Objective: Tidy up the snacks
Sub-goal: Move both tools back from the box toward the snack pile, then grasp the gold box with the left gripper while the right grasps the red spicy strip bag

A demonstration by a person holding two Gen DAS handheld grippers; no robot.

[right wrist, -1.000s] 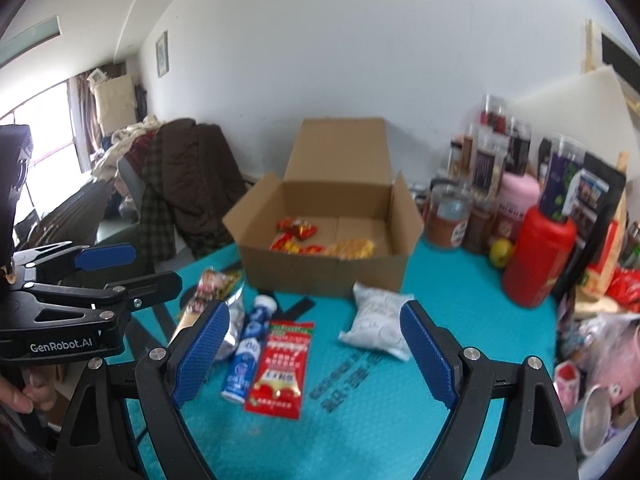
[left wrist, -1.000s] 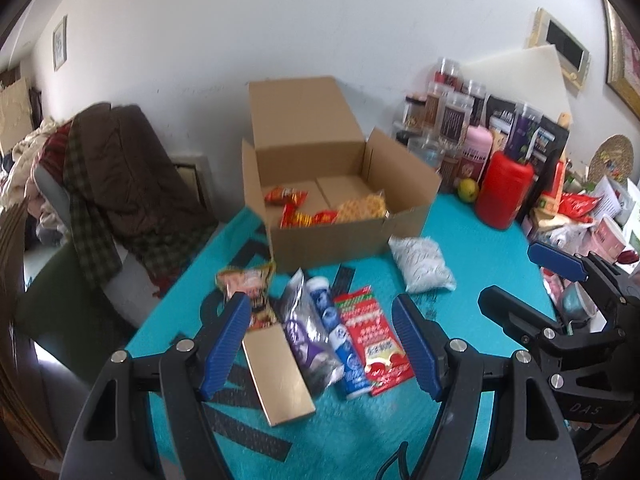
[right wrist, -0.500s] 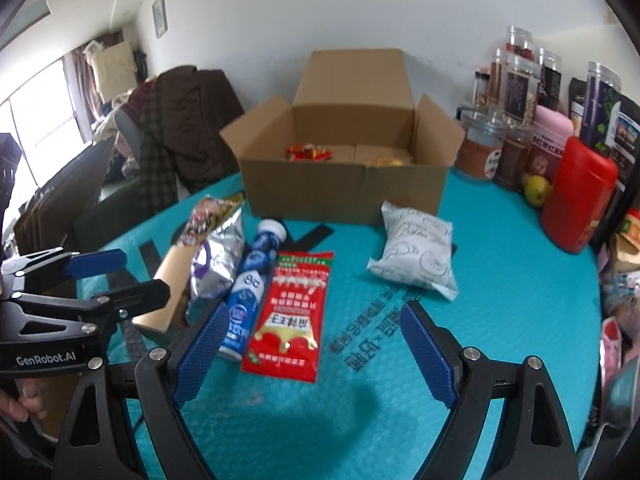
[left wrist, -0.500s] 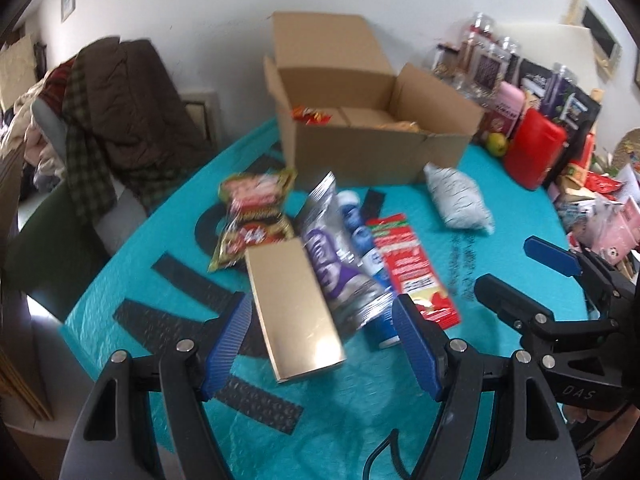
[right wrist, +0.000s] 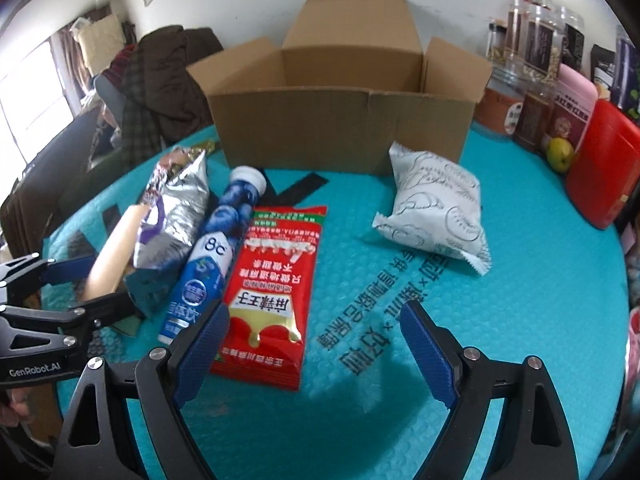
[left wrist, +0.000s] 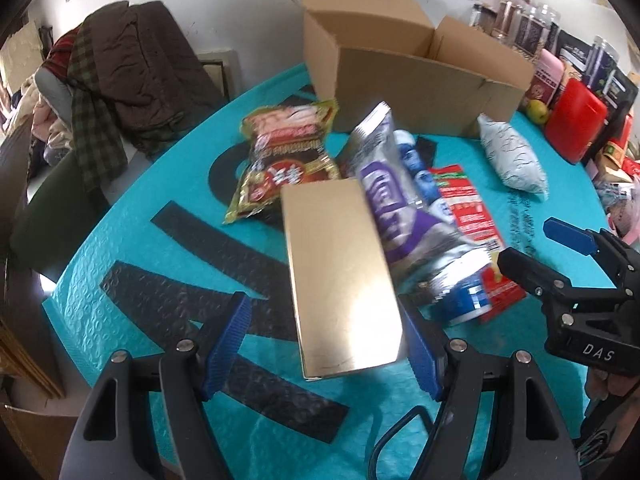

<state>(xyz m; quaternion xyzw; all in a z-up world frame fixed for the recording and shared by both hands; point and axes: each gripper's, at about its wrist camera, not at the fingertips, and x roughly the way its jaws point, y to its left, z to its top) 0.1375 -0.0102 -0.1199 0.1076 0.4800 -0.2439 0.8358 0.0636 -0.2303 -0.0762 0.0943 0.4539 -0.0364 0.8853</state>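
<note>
An open cardboard box (left wrist: 416, 76) (right wrist: 340, 120) stands at the back of the teal mat (right wrist: 400, 420). In front of it lie a red-brown noodle packet (left wrist: 288, 152), a gold box (left wrist: 340, 276), a silver-purple bag (left wrist: 400, 208), a blue tube (right wrist: 212, 264), a red packet (right wrist: 272, 280) and a white pouch (right wrist: 436, 208). My left gripper (left wrist: 324, 348) is open just above the gold box's near end, with a gap on its left side. My right gripper (right wrist: 316, 344) is open low over the mat beside the red packet's near end, and holds nothing.
Jars and bags crowd the right side, with a red canister (right wrist: 604, 168) and a green fruit (right wrist: 560, 154) in front of them. A chair piled with coats (left wrist: 120, 76) stands off the table's left edge. Bare mat lies under the right gripper.
Both grippers have come down towards the table and tilted further downward. The snacks now look larger and nearer, and the inside of the cardboard box has dropped out of sight. Jaw openings are unchanged.
</note>
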